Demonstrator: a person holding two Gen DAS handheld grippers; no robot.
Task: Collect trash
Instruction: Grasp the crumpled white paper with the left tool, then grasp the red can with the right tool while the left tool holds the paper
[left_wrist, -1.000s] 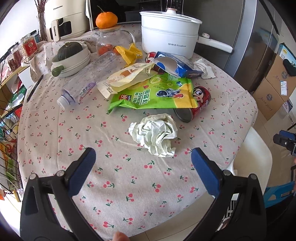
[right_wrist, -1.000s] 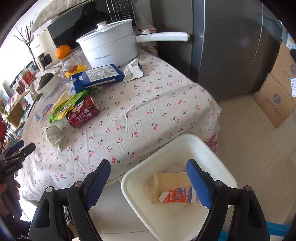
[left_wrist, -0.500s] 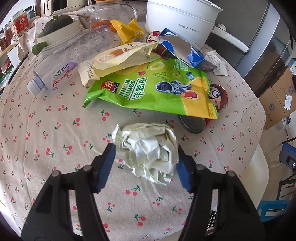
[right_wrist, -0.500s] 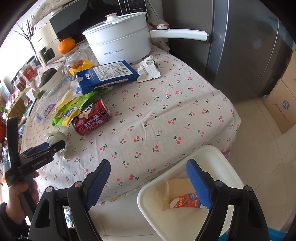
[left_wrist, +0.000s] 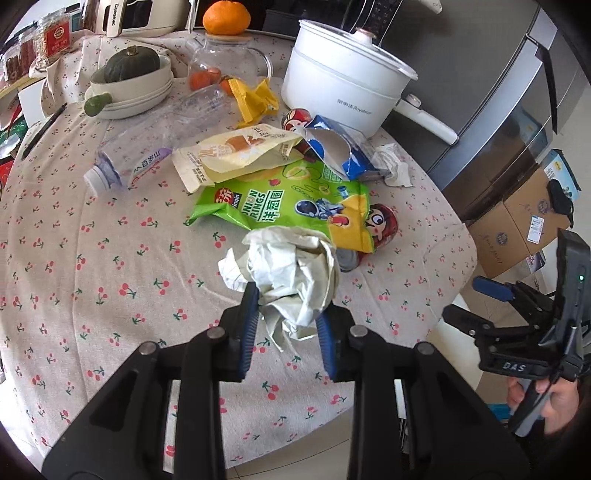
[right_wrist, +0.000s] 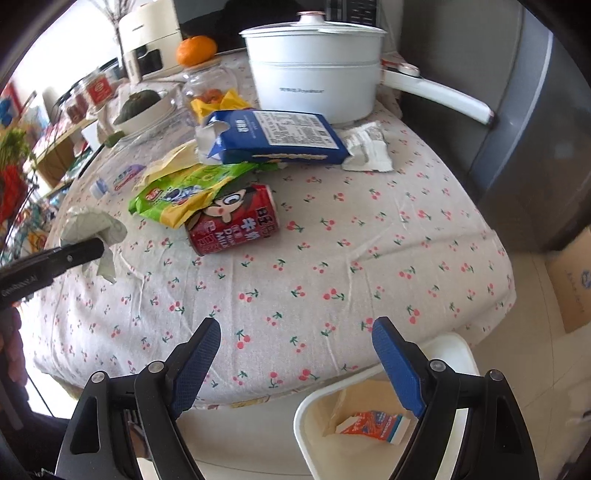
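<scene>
Nearby, "ONION RINGS" bag (left_wrist: 291, 205), left gripper (left_wrist: 286, 325) jaws closing on crumpled paper (left_wrist: 288, 273), right gripper (right_wrist: 295, 365) jaws apart.

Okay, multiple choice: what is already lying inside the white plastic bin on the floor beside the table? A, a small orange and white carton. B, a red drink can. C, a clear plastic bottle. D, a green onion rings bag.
A: the right wrist view shows a small orange and white carton lying in the white plastic bin; the can, bag and bottle are on the table.
</scene>
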